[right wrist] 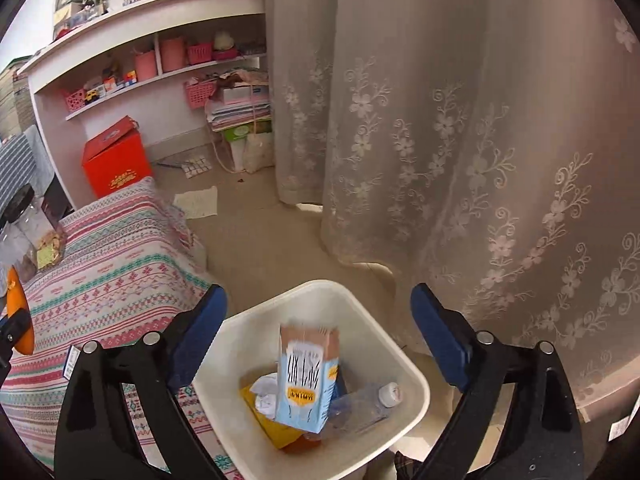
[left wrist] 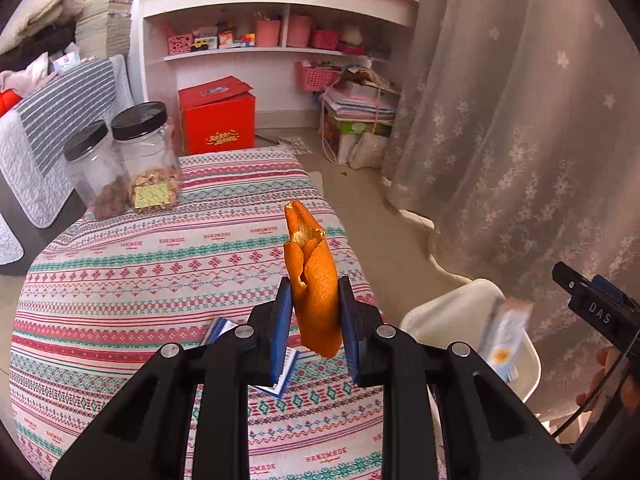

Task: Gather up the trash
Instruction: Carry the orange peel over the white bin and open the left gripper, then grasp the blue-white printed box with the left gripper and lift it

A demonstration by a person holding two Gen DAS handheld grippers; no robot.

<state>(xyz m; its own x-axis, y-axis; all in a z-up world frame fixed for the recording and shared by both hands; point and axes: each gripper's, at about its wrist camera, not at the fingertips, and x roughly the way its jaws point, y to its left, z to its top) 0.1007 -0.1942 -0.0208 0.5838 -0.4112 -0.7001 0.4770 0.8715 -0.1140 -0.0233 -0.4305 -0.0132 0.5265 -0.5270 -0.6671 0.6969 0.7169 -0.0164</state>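
My left gripper (left wrist: 312,292) is shut on an orange peel (left wrist: 312,280) and holds it upright above the patterned tablecloth (left wrist: 140,264). The peel also shows at the left edge of the right wrist view (right wrist: 18,312). My right gripper (right wrist: 320,312) is open and empty above a white trash bin (right wrist: 408,372) that stands on the floor beside the table. In the bin are a light-blue carton (right wrist: 306,380), blurred as if in motion, a clear plastic bottle (right wrist: 368,404), crumpled white paper and a yellow wrapper. The bin also shows in the left wrist view (left wrist: 448,316).
Two black-lidded clear jars (left wrist: 148,160) with snacks stand at the table's far left. A blue-and-white packet (left wrist: 280,380) lies under my left gripper. A lace curtain (right wrist: 460,140) hangs at the right. A red box (left wrist: 218,120) and a white shelf unit stand beyond.
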